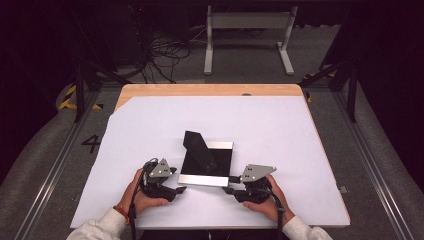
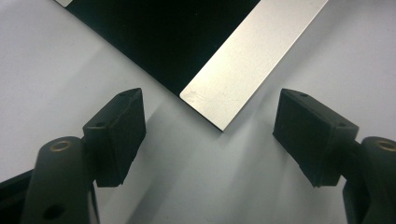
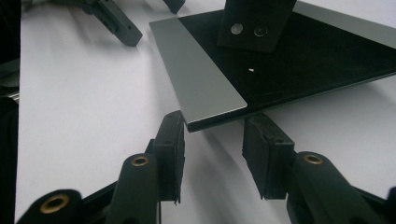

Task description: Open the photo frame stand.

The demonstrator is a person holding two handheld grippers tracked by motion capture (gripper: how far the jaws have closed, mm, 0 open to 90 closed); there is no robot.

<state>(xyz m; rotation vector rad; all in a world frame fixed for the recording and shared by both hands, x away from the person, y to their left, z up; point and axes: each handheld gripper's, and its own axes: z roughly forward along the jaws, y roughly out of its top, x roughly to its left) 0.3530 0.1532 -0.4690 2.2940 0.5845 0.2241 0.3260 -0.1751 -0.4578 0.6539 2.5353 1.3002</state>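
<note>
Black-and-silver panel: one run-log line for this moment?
panel: flat on white sheet, stand raised | left gripper: open, off near corner | right gripper: open, straddling corner, no grip

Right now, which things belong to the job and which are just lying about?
Job:
- frame, flat on the sheet, stand across its back
- left gripper, open off one corner
- right gripper, around the other

Lying about:
- sheet
- cables
- metal base

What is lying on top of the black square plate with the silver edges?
A black wedge-shaped block lies on the plate, near its left far corner. The plate's surface under that block is covered.
</note>
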